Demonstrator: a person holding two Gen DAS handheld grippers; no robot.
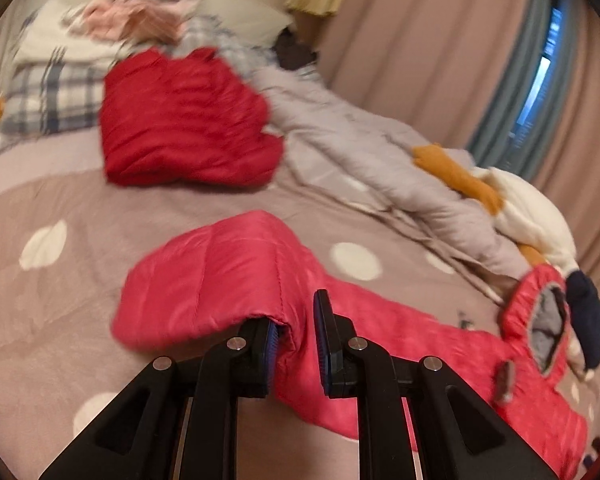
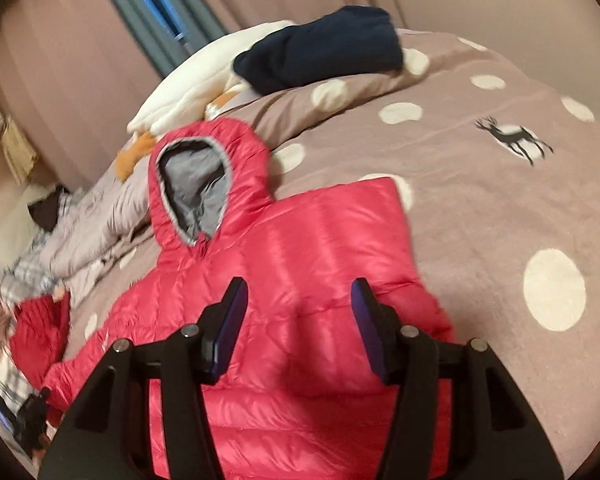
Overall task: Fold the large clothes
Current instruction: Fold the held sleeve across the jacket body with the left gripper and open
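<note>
Bedspread (image 2: 480, 208) in mauve with white dots lies bare to the right of the pink puffer jacket (image 2: 292, 264) in the right wrist view, and bare again between the jacket and the folded red garment (image 1: 180, 120) in the left wrist view. Along the far edge of the bed the room is taken: a crumpled grey quilt (image 1: 364, 148), a white and orange plush toy (image 1: 528, 208) and a navy garment (image 2: 320, 52) lie there, with pink curtains (image 1: 420, 40) just behind.

The jacket lies flat on the bed, front up. Its long axis runs from the grey-lined hood (image 2: 204, 184), which points toward the plush toy and the curtains, back under the right hand-held gripper (image 2: 298, 320). Its hem is cut off by the frame and by the gripper body. That gripper hangs over the chest with its fingers spread wide apart, and whether they touch the fabric cannot be told.

The left hand-held gripper (image 1: 296, 344) has a bunched sleeve fold between its blue pads (image 1: 324, 340) — the pads stand somewhat apart, and how firmly they pinch is unclear. Motion blur smears the pile of clothes (image 1: 140, 16) and the plaid pillow (image 1: 48, 100) at the head of the bed.
</note>
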